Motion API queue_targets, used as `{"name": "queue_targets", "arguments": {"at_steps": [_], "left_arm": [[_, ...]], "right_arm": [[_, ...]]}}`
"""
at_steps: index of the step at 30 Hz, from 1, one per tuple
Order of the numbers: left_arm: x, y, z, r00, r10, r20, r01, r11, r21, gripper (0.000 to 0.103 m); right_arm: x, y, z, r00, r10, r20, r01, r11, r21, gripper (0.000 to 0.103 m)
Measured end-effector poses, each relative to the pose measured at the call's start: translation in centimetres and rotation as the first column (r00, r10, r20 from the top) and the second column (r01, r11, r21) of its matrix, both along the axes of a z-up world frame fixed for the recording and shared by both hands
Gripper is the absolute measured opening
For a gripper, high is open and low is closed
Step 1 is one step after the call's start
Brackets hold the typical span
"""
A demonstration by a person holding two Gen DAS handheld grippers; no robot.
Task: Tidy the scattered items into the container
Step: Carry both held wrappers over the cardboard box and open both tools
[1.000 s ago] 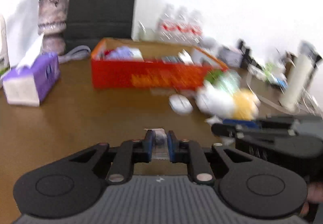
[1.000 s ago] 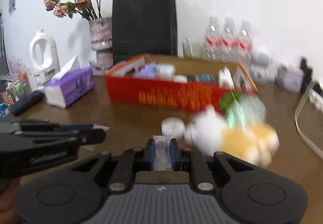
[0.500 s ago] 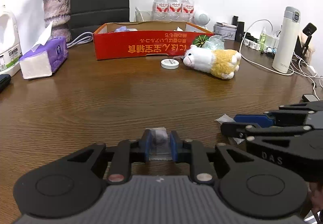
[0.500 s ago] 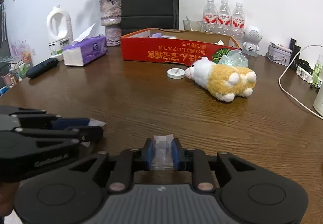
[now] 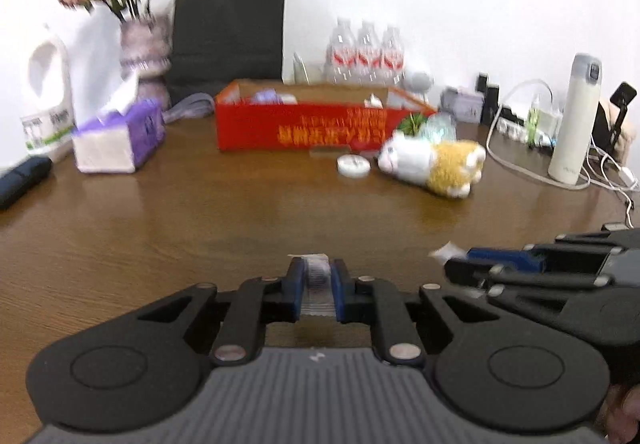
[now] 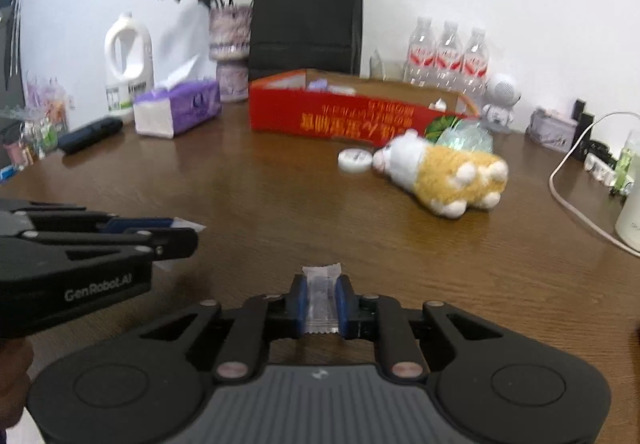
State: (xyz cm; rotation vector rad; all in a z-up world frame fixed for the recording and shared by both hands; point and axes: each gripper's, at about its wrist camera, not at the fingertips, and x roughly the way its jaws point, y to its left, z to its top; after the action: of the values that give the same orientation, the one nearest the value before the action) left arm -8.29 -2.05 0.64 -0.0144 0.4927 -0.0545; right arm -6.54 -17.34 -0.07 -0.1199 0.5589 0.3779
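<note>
Since half a second ago both views sit slightly nearer the far clutter, and both pairs of jaws have just been closing on what they carry. Left gripper: jaws narrow, blue pads pressed on a small clear sachet, its long axis running along the fingers and pointing away toward the box. Right gripper: jaws narrow, clamped on a second clear sachet, likewise lengthwise between the pads, its crimped end projecting forward. The two grippers hang side by side, near but apart, above the brown wooden table. Ahead of both: a broad bare stretch of tabletop. Beyond it: a white round lid lying flat, just beside the snout of a white-and-tan plush toy, which lies on its side, long axis slanting from the lid down to the right. Behind the toy, a crumpled clear wrapper lies against the corner of the red cardboard box, open-topped, long side facing the cameras, several small items inside. Left of the box, well apart: purple tissue pack. Far edge, against the wall: vase of flowers, black paper bag, three water bottles.
</note>
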Motion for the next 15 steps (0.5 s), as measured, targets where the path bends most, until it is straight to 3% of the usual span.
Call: {"name": "queue_targets", "arguments": {"at_steps": [4, 7, 9, 15], "left_arm": [[-1.7, -0.2, 1.3, 0.993, 0.036, 0.116, -0.038, 0.999, 0.015, 0.015], [-2.6, -0.3, 2.1, 0.98, 0.039, 0.195, -0.043, 0.999, 0.016, 0.016], [-2.7, -0.4, 2.0, 0.978, 0.041, 0.205, -0.042, 0.999, 0.001, 0.016], [-1.7, -0.6, 1.9, 0.977, 0.038, 0.208, -0.036, 0.999, -0.013, 0.016]], "right_arm": [[-1.6, -1.3, 2.3, 0.99, -0.056, 0.128, 0.046, 0.996, 0.081, 0.014], [-3.6, -2.3, 3.9, 0.957, -0.077, 0.281, 0.034, 0.987, 0.156, 0.014], [-4.5, -2.6, 4.4, 0.934, -0.078, 0.349, 0.013, 0.983, 0.184, 0.014], [-3.6, -2.4, 3.9, 0.934, -0.096, 0.344, 0.026, 0.979, 0.204, 0.014]]}}
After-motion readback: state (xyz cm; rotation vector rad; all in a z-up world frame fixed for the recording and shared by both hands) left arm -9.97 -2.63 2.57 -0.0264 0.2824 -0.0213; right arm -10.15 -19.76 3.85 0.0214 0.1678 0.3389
